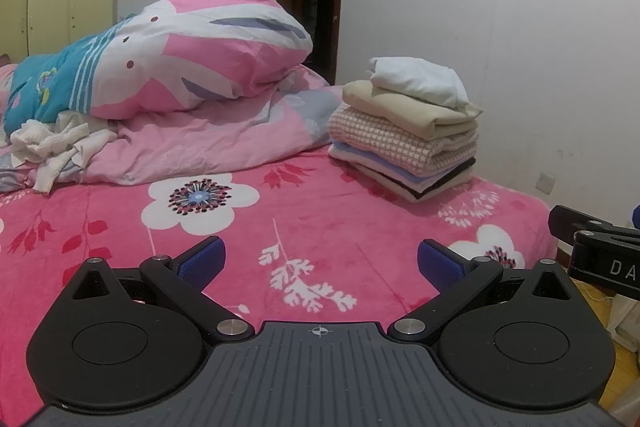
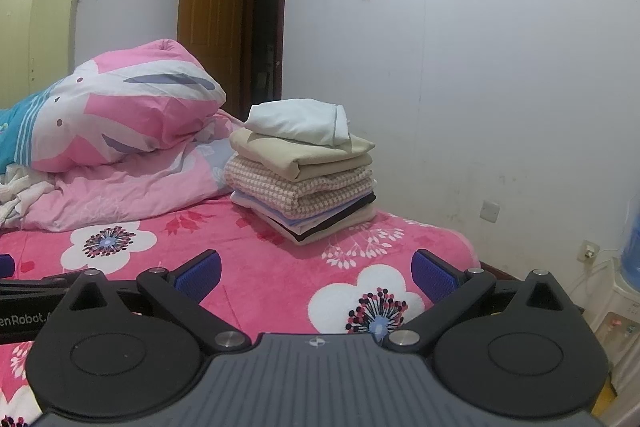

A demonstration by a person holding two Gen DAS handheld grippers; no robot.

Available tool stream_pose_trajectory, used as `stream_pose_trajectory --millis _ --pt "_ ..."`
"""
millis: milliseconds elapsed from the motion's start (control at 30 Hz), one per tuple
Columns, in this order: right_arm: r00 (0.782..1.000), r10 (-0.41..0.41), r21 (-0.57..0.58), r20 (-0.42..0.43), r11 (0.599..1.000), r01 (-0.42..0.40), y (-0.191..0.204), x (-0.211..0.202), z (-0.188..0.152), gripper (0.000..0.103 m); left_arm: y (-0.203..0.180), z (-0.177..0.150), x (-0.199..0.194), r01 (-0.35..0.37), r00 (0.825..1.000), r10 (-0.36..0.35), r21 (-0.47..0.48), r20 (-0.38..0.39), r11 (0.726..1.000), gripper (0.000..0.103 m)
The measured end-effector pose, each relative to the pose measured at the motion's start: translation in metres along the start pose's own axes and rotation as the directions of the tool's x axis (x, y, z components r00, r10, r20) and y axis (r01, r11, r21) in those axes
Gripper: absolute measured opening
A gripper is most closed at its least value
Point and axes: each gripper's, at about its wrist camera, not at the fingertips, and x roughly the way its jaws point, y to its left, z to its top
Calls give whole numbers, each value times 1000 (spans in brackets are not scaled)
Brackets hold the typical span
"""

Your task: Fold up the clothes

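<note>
- The left tool (image 1: pixel 322 263) hovers low over the bed (image 1: pixel 120 227) with its blue pads spread wide and nothing between them. The right tool (image 2: pixel 316 267) is likewise spread wide and empty, just beside the left one, whose black body shows at 9 o'clock in the right wrist view. With both tools side by side, a careless swing of either could knock them together.
- Neither tool has hold of any cloth, so the next garment is not yet picked. The only unfolded clothes in sight are the crumpled white garments (image 1: pixel 52 147), lying at about 10 o'clock from the left tool, against the pink quilt (image 1: pixel 192 139). The likely risk is that a reach there pinches the quilt's edge along with a garment, or lifts several tangled pieces at once.
- The patterned duvet roll (image 1: pixel 180 55) lies on top of the quilt, just above those garments. Tugging cloth from under its edge could pull it down over the working area.
- The folded stack (image 1: pixel 408 131) stands at 1 o'clock from the left tool and 12 o'clock from the right, near the bed's far right edge. It is tall, its layers are uneven, and the white garment on top (image 1: pixel 420 79) lies loosely. A heavy or off-centre placement may tip it toward the wall (image 1: pixel 520 47).
- The plush bed cover probably grips cloth, so dragging a garment could ruck it rather than smooth it.
</note>
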Motion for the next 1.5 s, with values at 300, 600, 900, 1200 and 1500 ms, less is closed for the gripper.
stream_pose_trajectory --millis 300,600,900,1200,1500 --pt "1000 3 -4 -1 1000 -3 2 1 1 103 1 1 0 -2 1000 2 -3 0 1000 103" --pt "1000 3 -5 1 1000 -3 3 0 1 103 2 1 0 0 1000 0 -3 1 1000 103" --pt "1000 2 -7 4 1000 -2 4 -1 1 103 3 2 -1 -1 1000 1 -1 2 1000 103" --pt "1000 5 -13 4 1000 -4 7 -1 3 103 3 2 -1 -1 1000 1 -3 5 1000 103" --pt "1000 5 -14 3 1000 -5 8 -2 3 103 4 2 -1 -3 1000 3 -4 5 1000 103"
